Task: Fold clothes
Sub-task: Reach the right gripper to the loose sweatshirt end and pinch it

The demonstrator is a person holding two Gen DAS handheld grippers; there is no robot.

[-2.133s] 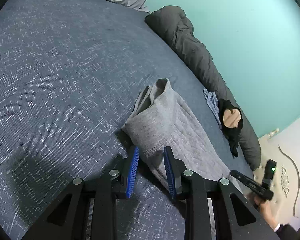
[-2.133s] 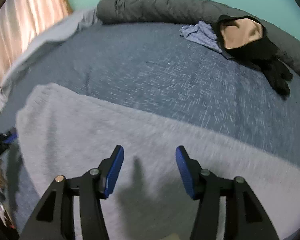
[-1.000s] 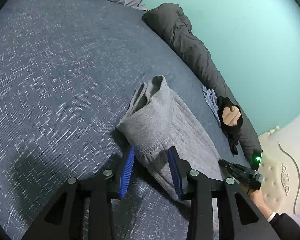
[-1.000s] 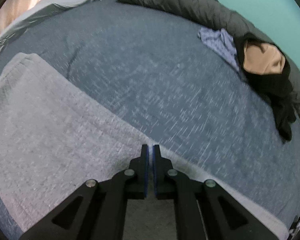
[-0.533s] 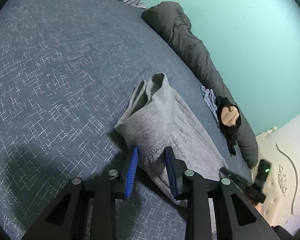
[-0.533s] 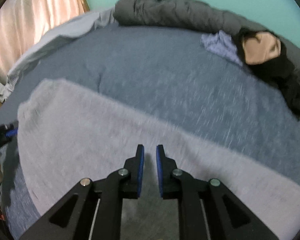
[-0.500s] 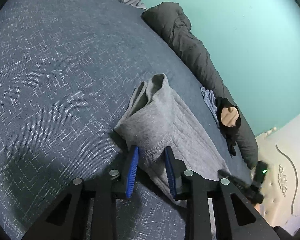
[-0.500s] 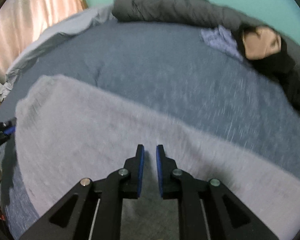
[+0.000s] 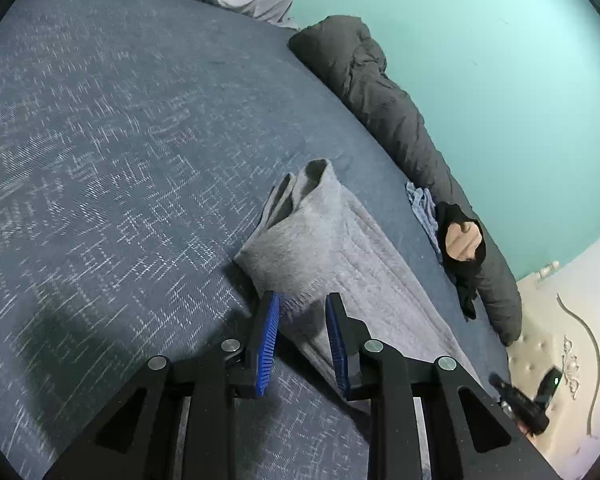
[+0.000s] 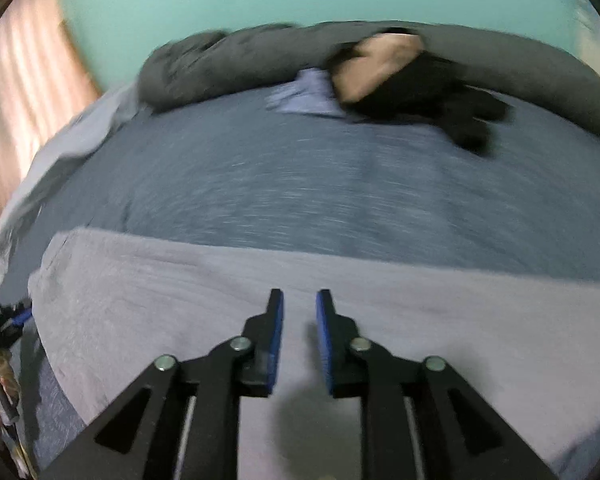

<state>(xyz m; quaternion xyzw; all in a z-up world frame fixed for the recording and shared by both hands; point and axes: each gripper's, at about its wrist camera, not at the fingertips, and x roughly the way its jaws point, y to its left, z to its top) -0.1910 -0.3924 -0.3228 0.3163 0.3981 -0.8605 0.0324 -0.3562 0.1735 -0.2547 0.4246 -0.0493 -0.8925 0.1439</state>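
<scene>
Lying long across the blue bed (image 9: pixel 120 128), the grey garment (image 9: pixel 340 248) is stretching from your left gripper (image 9: pixel 302 308) toward your right gripper (image 10: pixel 299 308). Your left fingers are standing spread around its ribbed end, and it is hard to tell if they are touching it. Your right fingers are hovering narrowly parted above its middle, holding nothing.

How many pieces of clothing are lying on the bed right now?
3: a grey garment spread out just ahead of both grippers, a small light blue one by the dark rolled duvet, and a black one beside it. More may be hidden.
</scene>
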